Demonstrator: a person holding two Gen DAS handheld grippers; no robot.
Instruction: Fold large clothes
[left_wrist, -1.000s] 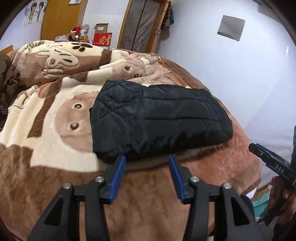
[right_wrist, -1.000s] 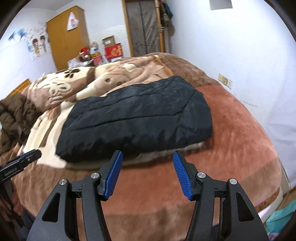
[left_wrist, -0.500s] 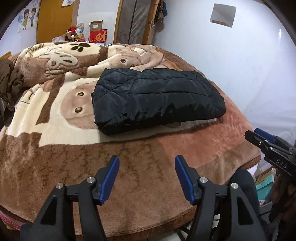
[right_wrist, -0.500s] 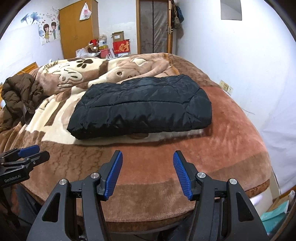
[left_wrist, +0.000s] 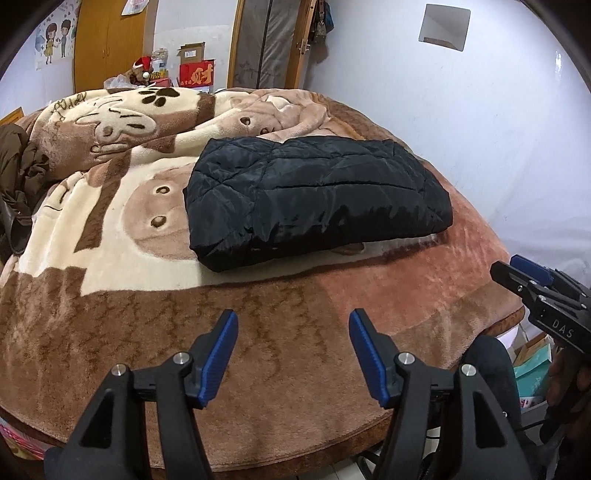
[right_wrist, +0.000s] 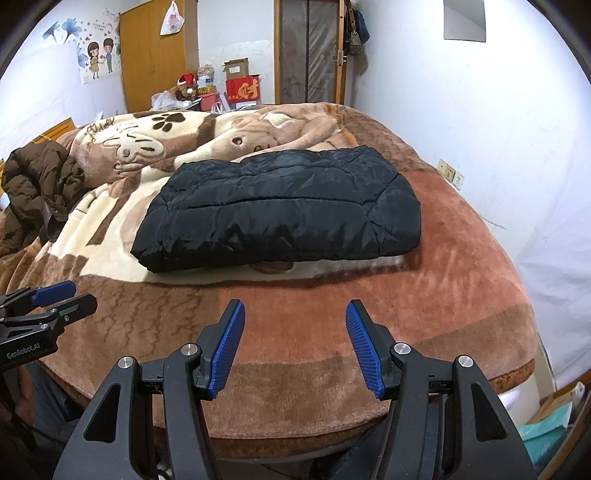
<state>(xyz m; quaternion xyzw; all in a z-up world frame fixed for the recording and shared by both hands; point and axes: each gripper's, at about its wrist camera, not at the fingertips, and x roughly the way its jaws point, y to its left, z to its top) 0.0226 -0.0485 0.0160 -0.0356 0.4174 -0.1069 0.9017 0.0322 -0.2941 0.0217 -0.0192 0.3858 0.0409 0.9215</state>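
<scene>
A black quilted jacket (left_wrist: 314, 195) (right_wrist: 280, 210) lies folded into a rectangle on the bed's brown and cream blanket (left_wrist: 110, 236) (right_wrist: 424, 295). My left gripper (left_wrist: 291, 321) hovers over the near edge of the bed, well short of the jacket, open with nothing between its blue pads. My right gripper (right_wrist: 293, 310) hangs likewise over the near edge, open and empty. Each gripper also shows in the other's view: the right gripper (left_wrist: 532, 280) at the right edge, the left gripper (right_wrist: 55, 299) at the left edge.
A crumpled brown coat (right_wrist: 37, 184) (left_wrist: 18, 173) lies at the bed's left side. Boxes and clutter (right_wrist: 240, 88) stand behind the bed beside a wooden wardrobe (right_wrist: 159, 55). A white wall runs along the right. Items lie on the floor at lower right (left_wrist: 532, 365).
Both grippers have pulled back from the jacket toward the near edge of the bed. The left jaws stand a little wider than one second ago. The jacket lies still.
</scene>
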